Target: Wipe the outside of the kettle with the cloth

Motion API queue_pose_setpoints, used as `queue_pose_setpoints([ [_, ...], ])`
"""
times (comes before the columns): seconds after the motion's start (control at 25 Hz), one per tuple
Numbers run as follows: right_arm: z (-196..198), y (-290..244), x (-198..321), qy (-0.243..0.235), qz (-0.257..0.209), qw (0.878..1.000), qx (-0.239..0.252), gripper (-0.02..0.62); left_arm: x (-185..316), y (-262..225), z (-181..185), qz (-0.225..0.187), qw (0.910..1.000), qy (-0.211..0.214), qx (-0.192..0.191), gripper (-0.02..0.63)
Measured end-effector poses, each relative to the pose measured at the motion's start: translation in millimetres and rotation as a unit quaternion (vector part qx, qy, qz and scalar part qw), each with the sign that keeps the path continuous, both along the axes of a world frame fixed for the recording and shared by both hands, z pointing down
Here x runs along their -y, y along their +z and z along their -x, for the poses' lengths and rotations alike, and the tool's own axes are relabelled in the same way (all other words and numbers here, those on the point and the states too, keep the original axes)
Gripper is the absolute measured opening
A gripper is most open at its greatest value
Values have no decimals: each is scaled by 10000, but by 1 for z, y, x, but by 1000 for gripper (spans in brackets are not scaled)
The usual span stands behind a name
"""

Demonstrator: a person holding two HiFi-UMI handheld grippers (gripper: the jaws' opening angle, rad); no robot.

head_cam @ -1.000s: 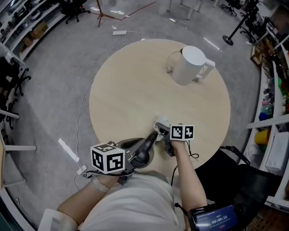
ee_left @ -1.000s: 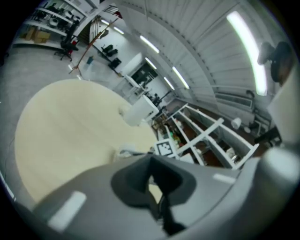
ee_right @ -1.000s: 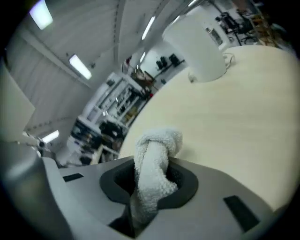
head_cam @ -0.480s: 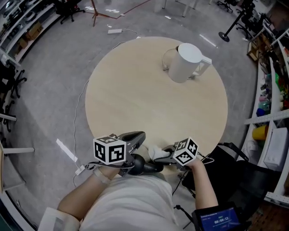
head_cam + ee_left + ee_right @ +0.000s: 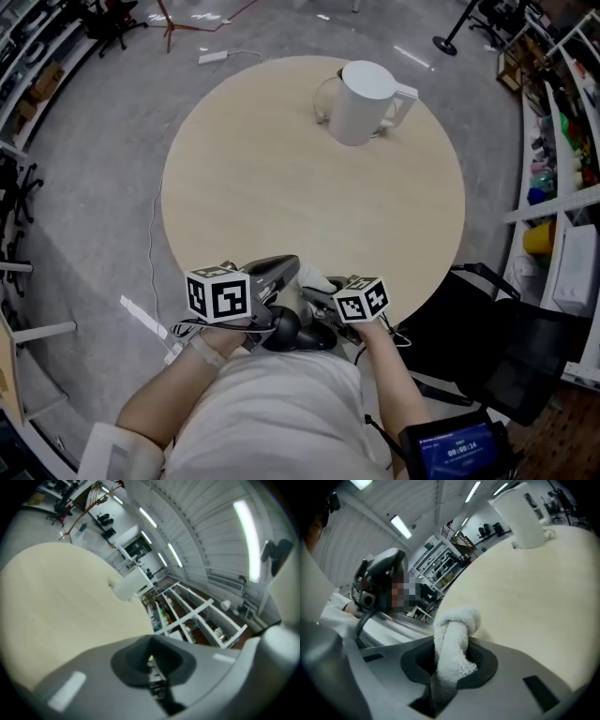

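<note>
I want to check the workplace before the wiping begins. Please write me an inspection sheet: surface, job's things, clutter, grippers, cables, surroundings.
Surface: round pale table, bare middle.
Job's things: white kettle upright at far side, handle rightward; white cloth held near the near edge.
Clutter: nothing seen.
Grippers: right gripper jaws shut on the cloth; left gripper jaws together, empty; both far from the kettle.
Cables: thin cord looped beside the kettle; cable on the floor left of table.
Surroundings: shelving at right, black chair by the table.

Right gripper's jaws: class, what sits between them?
A folded white cloth is pinched in the right gripper; its lower end is hidden down between the jaws.
</note>
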State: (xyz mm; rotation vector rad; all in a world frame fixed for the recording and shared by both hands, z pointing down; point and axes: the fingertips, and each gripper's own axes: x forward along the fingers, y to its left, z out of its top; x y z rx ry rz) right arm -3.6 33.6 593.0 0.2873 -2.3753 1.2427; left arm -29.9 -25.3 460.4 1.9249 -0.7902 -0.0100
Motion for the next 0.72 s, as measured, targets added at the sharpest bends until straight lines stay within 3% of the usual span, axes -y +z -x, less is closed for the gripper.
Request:
queue_pose_setpoints([
  [0.04, 9, -30, -3, -191, -87, 9983, 538, 86, -1, -1, 0, 16, 10000, -14, -18, -2],
  [0.12, 25, -100, -10, -354, -72, 9766, 2119, 86, -2, 0, -1, 41, 10000, -23, -10, -2],
  [0.16, 28, -106, -10, -357, -129, 9739, 2238, 86, -2, 1, -1, 73, 10000, -26, 1, -2],
  [0.2, 27, -87, -7, -343, -258, 9838, 1743, 86, -1, 2, -2, 117, 9999, -27, -5, -2],
  [0.24, 21, -53, -1, -340, -402, 9950, 850, 86, 1, 3, -2, 155, 9999, -24, -49, -2],
  [0.32, 3, 3, 12, -445, -627, 9935, -839, 86, 6, 0, -6, 133, 9996, -33, -265, -2],
  [0.36, -4, 6, 18, -479, -759, 9892, -1155, 86, 11, -4, -7, 51, 9991, -47, -408, -2],
  [0.4, -7, -8, 24, -419, -912, 9890, -1085, 86, 15, -12, -6, -70, 9985, -59, -542, -2],
  [0.52, -8, -99, 34, 107, -1520, 9882, -169, 86, 15, -45, 3, -611, 9949, 84, -793, 0],
  [0.64, -14, -170, 16, 363, -2438, 9691, -103, 86, -6, -73, 10, -1244, 9882, 510, -729, 0],
  [0.72, -17, -190, -4, 561, -2771, 9592, -101, 86, -22, -80, 13, -1438, 9854, 675, -616, 0],
])
